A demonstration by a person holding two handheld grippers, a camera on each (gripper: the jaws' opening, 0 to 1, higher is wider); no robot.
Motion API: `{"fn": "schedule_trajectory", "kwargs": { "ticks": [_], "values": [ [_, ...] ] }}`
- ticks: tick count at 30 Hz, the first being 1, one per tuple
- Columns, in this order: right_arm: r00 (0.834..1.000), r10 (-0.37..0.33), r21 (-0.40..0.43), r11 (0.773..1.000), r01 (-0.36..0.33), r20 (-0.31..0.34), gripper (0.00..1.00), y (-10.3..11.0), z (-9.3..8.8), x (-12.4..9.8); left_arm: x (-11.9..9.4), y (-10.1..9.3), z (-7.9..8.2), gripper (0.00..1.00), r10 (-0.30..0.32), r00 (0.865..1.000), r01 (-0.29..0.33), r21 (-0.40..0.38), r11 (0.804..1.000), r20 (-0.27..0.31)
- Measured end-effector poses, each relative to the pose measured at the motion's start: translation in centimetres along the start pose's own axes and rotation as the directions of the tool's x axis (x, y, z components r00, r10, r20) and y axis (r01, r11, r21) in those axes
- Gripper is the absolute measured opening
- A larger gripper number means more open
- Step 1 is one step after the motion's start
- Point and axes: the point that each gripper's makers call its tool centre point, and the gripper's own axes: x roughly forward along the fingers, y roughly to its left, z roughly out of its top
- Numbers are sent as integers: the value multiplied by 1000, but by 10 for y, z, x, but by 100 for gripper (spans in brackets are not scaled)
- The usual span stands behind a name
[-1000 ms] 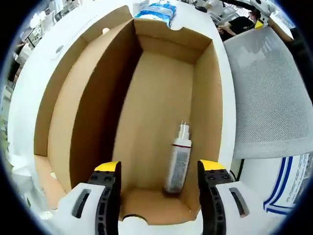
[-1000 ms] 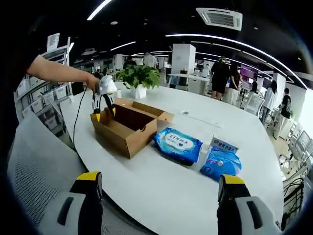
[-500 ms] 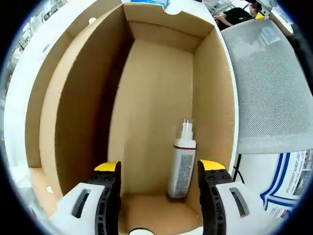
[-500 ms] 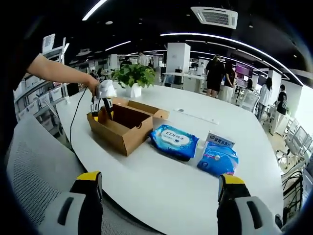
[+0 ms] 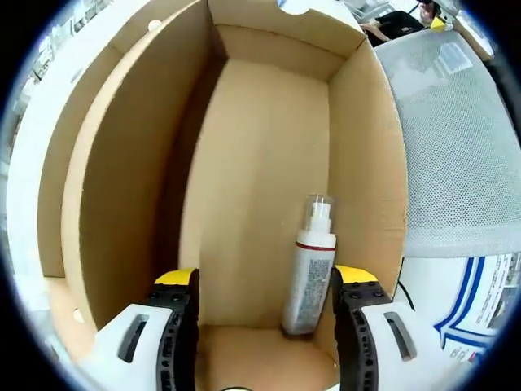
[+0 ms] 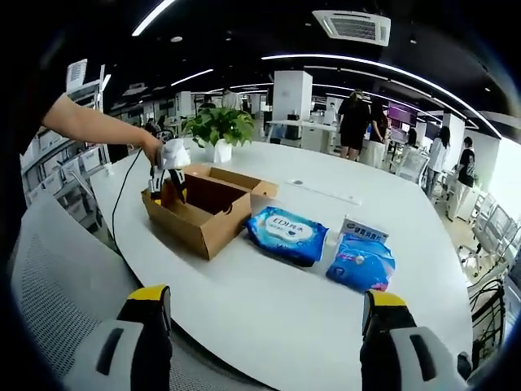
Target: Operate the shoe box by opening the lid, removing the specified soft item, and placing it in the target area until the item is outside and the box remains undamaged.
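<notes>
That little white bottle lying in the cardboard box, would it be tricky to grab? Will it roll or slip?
The bottle looks round and smooth-sided, so it may roll or slip as the jaws close. It seems small and probably light. It lies close to the box wall, beside one of the left gripper fingers, leaving little room on that side.

White left gripper [image 5: 259, 285], yellow-tipped black jaws, black cable [image 6: 120, 204]

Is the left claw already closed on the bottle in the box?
No. The left claw stands open, with the bottle lying untouched near its right jaw.
</notes>
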Motion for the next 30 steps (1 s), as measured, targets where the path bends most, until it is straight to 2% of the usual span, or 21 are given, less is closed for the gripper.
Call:
{"fn": "schedule_trajectory", "kwargs": {
  "ticks": [3,10,17,21,28,30],
  "values": [
    [1000,-1,3,1000,1,-1,98,-1,0,0,0,2,0,70,2,1000,-2,-2,1000,0],
    [1000,3,9,1000,-3,-2,98,0,-1,0,-5,12,5,66,30,999,-30,1,1000,15],
    [1000,1,7,1000,-1,-5,97,0,-2,0,-4,8,3,62,22,1000,-22,31,999,9],
    [1000,2,9,1000,-2,-6,97,0,-2,0,-3,5,-3,55,11,1000,-11,70,997,-8],
    [1000,2,8,1000,-2,-9,97,0,-2,0,-1,4,-6,50,8,1000,-6,80,997,-25],
    [1000,0,7,1000,0,-10,97,0,-3,0,1,3,-7,43,7,999,-4,91,996,-39]
  ]
}}
